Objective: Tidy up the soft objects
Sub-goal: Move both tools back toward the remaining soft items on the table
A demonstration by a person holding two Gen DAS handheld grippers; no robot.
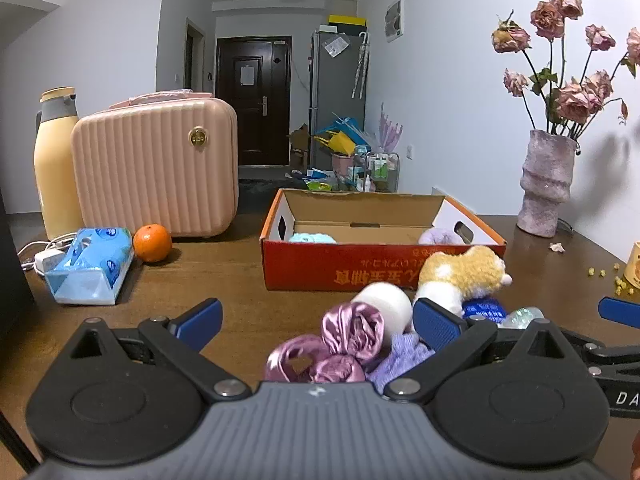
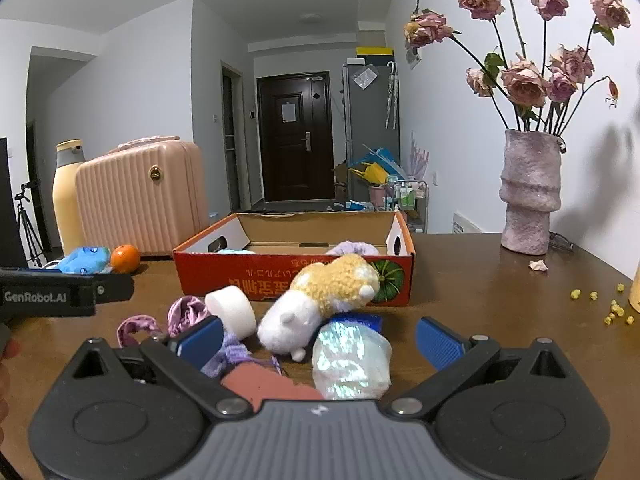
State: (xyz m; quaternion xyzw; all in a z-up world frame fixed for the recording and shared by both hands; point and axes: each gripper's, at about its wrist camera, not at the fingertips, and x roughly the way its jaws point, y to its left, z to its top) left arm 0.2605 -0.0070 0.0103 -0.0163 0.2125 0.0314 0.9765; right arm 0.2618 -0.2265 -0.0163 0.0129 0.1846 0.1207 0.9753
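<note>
left gripper [image 1: 316, 322] spread over satin scrunchie [image 1: 352, 330] | right gripper [image 2: 320, 340] spread, holding nothing | risk: pile near red box [image 2: 240, 276] tangles, lifting lilac cloth [image 2: 228, 350] too

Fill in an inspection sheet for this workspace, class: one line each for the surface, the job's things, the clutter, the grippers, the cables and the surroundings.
Surface: brown wooden table, yellow crumbs at its right edge.
Job's things: open red cardboard box already holds a pale blue soft item and a lilac one. In front lie a plush hamster, white foam roll, purple satin scrunchie and iridescent pouch.
Clutter: orange, tissue pack, pink case, yellow flask, vase of dried roses.
Grippers: left gripper and right gripper both open, holding nothing.
Cables: white charger and cord at the table's left edge.
Surroundings: hallway, dark door, fridge.
</note>
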